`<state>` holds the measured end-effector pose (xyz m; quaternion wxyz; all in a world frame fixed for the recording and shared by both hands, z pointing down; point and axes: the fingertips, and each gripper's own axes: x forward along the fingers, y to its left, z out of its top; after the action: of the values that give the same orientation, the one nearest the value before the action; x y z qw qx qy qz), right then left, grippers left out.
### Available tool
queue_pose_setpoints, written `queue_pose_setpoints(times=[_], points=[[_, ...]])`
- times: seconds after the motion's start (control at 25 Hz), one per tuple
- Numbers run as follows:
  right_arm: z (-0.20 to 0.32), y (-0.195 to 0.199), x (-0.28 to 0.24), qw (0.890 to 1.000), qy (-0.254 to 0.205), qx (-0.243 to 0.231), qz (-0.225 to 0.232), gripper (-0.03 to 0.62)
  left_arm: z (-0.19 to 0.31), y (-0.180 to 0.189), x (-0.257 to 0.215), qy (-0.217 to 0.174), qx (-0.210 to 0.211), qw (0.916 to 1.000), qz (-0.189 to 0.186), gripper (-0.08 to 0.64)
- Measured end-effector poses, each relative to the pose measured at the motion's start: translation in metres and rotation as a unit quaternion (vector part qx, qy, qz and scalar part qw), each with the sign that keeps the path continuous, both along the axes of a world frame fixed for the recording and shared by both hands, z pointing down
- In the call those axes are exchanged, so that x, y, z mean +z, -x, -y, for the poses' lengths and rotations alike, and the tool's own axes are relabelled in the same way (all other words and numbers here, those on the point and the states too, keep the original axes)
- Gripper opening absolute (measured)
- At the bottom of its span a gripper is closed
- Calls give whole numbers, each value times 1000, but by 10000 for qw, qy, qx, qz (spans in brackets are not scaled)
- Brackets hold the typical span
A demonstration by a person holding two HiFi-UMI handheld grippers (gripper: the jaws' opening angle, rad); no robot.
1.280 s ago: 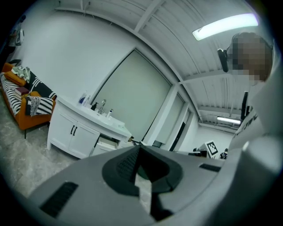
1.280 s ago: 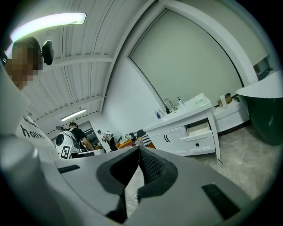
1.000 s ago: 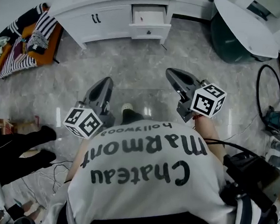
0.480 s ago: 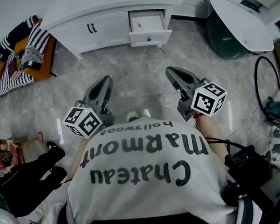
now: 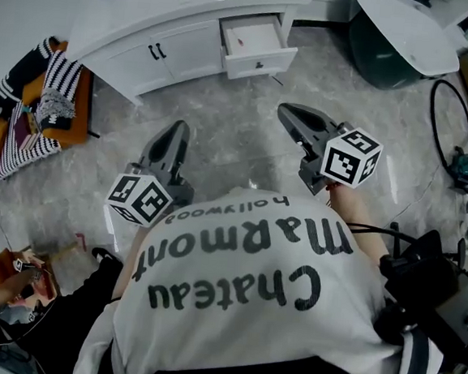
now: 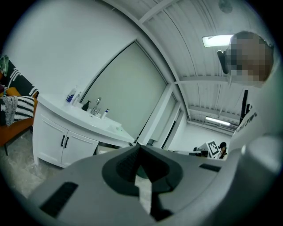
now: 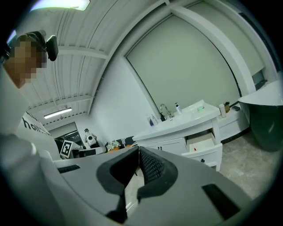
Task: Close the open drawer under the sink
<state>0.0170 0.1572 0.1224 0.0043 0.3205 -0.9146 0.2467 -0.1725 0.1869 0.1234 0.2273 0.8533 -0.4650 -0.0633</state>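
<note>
While the drawer [image 5: 259,44] stands pulled out beneath the white sink worktop [image 5: 152,8], the left hand-held gripper [image 5: 176,130] and right hand-held gripper [image 5: 287,113] hover well short of it over the marble floor [image 5: 224,116], jaws together on nothing.

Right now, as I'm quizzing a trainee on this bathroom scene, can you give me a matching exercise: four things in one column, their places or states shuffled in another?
Things
1. white vanity drawer with a dark knob
2. white cabinet doors with black handles
3. right gripper
4. black-and-white striped cloth

Places or states
A. draped on the orange seat
B. jaws together, nothing between them
C. pulled out
D. closed, beside the drawer

Pairs: 1-C, 2-D, 3-B, 4-A
</note>
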Motion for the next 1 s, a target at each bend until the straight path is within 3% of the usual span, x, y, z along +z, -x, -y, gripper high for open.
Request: queue_pose_setpoints(times=[0.4, 0.72, 1.0], points=[[18, 7, 3, 9991, 109, 281, -310, 12, 33, 4, -3, 34, 185, 9991, -381, 8], [50, 14, 20, 9993, 246, 194, -214, 12, 51, -7, 9, 35, 293, 9996, -5, 8], [111, 6, 39, 9983, 518, 244, -51, 14, 97, -21, 24, 170, 312, 9994, -38, 8]])
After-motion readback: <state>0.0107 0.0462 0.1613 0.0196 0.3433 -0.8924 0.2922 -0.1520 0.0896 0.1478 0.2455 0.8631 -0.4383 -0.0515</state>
